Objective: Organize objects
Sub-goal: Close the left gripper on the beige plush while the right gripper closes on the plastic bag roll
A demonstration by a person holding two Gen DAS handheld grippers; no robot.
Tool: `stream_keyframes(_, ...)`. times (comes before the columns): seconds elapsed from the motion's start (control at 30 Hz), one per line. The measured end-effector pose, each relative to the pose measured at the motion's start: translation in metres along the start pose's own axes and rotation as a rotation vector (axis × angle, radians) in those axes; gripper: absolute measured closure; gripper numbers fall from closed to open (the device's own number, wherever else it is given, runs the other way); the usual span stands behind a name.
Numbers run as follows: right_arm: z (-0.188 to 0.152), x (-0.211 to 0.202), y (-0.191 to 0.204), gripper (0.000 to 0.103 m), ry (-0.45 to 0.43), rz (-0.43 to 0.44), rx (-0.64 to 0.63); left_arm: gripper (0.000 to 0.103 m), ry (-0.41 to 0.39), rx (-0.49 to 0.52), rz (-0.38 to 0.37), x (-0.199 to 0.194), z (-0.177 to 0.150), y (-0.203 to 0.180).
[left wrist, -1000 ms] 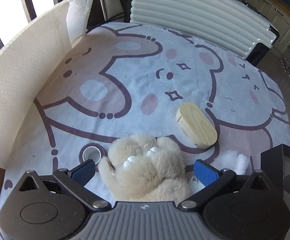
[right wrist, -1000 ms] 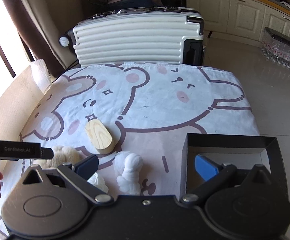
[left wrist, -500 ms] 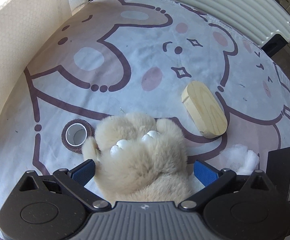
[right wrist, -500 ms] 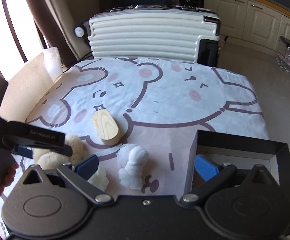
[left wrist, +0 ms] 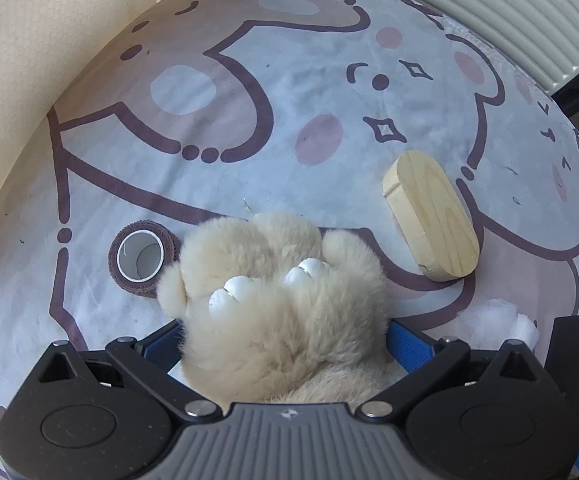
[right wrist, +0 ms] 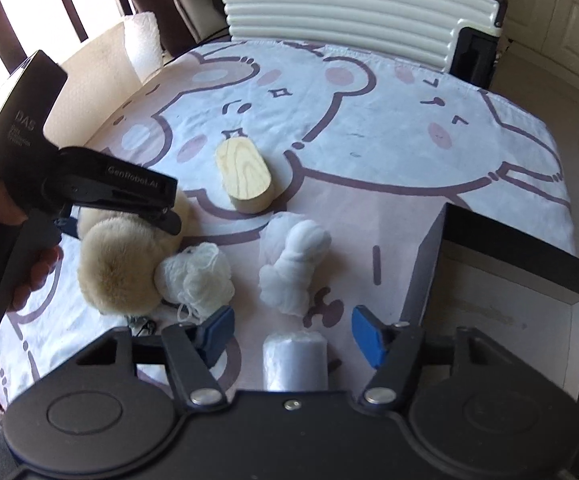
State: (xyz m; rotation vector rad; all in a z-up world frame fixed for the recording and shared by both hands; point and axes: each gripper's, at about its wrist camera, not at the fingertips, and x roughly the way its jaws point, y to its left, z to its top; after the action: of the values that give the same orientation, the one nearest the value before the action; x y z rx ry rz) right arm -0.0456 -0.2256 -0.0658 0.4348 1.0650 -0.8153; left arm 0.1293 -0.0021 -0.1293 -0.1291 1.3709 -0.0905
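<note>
A fluffy beige plush [left wrist: 281, 312] with white pearl beads lies on the bear-print cloth, and it also shows in the right wrist view [right wrist: 125, 264]. My left gripper [left wrist: 283, 340] straddles it, its blue pads pressed against the fur on both sides. A wooden oval block [left wrist: 431, 216] lies to the right, a brown tape roll [left wrist: 141, 258] to the left. My right gripper [right wrist: 289, 332] is open and empty above a clear plastic roll [right wrist: 295, 360]. A white yarn ball [right wrist: 197, 276] and a white cloth bundle [right wrist: 295, 264] lie ahead of it. A black open box [right wrist: 509, 280] stands to the right.
A white ribbed suitcase [right wrist: 349, 12] stands behind the table's far edge. A cream foam sheet [left wrist: 29, 80] stands along the left side. The floor drops off beyond the right edge [right wrist: 561, 184].
My left gripper has moved forward and down over the plush and its pads have closed in on the fur. My right gripper has moved left, bringing the plastic roll between its fingers.
</note>
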Motion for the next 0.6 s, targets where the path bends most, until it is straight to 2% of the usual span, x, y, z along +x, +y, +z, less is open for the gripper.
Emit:
stream_keyframes(0.13, -0.002, 0.013, 0.012, 0.045, 0.086, -0.015, -0.055, 0.002, 0.018, -0.002, 0.010, 0.007, 0.000, 0.002)
stream_keyframes(0.33, -0.005, 0.029, 0.015, 0.053, 0.189, -0.125, -0.093, 0.012, 0.033, -0.034, 0.002, 0.011, 0.002, 0.008)
stream_keyframes(0.5, -0.008, 0.040, 0.017, 0.054, 0.256, -0.113, -0.096, 0.021, 0.029, -0.046, -0.023, 0.009, 0.001, 0.010)
stream_keyframes(0.6, -0.011, 0.048, 0.020, 0.057, 0.282, -0.136, -0.114, 0.027, 0.024, -0.028, -0.027, 0.009, 0.001, 0.007)
